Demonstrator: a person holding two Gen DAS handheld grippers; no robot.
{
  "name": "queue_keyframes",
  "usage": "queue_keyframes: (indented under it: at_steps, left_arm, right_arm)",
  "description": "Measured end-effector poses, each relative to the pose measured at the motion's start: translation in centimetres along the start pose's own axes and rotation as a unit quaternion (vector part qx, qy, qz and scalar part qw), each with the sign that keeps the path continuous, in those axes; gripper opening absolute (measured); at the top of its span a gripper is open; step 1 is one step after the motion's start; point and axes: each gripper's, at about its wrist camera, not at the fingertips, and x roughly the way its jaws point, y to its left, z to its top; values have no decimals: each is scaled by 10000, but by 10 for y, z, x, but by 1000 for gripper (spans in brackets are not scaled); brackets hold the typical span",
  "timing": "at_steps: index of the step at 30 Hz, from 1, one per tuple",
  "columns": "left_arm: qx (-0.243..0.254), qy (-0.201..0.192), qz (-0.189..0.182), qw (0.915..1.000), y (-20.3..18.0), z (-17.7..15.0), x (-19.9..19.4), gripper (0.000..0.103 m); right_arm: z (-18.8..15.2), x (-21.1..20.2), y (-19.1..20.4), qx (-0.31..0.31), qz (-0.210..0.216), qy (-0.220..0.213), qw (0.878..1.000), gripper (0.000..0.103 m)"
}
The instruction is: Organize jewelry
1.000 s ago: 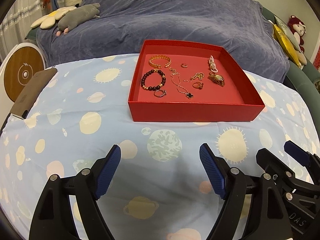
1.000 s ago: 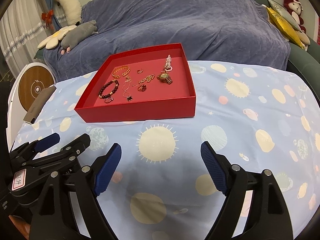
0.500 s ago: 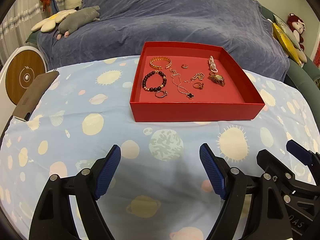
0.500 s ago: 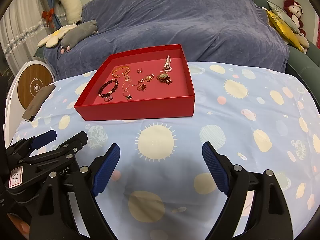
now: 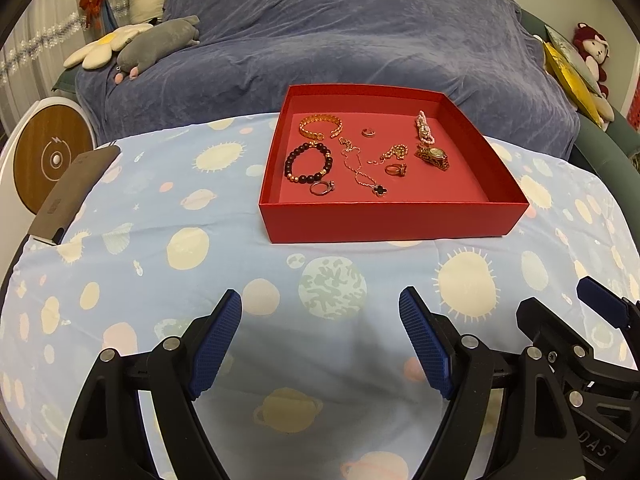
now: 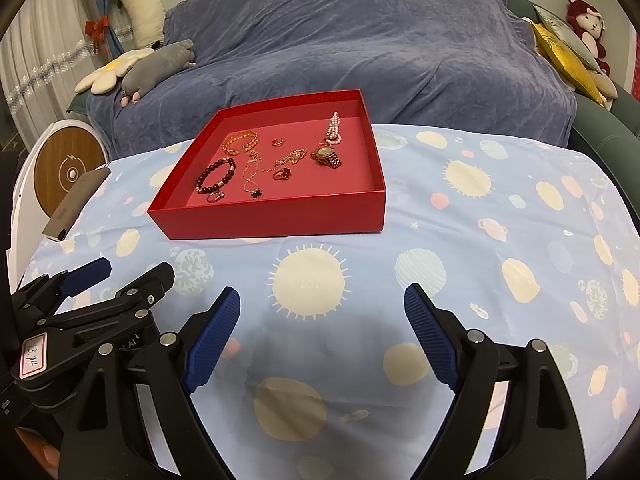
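A shallow red tray (image 5: 392, 220) (image 6: 264, 224) sits on a table with a blue planet-print cloth. In it lie a dark bead bracelet (image 5: 308, 162) (image 6: 215, 176), a gold chain bracelet (image 5: 320, 126), a gold watch (image 5: 432, 156) (image 6: 327, 157), a pink bead strand (image 5: 424, 128), thin necklaces (image 5: 360, 168) and rings (image 5: 396, 169). My left gripper (image 5: 320, 340) is open and empty, near the table's front edge, well short of the tray. My right gripper (image 6: 322, 340) is open and empty, to the right of the left one.
A dark phone (image 5: 74, 196) lies at the table's left edge. A white and wood round device (image 5: 48, 156) stands left. A sofa under a blue-grey throw (image 5: 340, 32) holds plush toys (image 5: 132, 44) and cushions (image 5: 572, 68) behind the table.
Both grippers have drawn back and risen slightly, so the tray sits a little farther off. Jaws stay open; nothing in the tray has moved.
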Motion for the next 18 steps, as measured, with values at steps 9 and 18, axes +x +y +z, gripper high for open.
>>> queue_keyframes:
  at_steps: [9, 18]
  left_arm:
    - [21, -17, 43, 10000, -2, -2, 0, 78]
    - [45, -66, 97, 9999, -3, -1, -2, 78]
  right_arm:
    - [-1, -2, 0, -8, -3, -10, 10000, 82]
    - [-1, -2, -1, 2, 4, -11, 10000, 82]
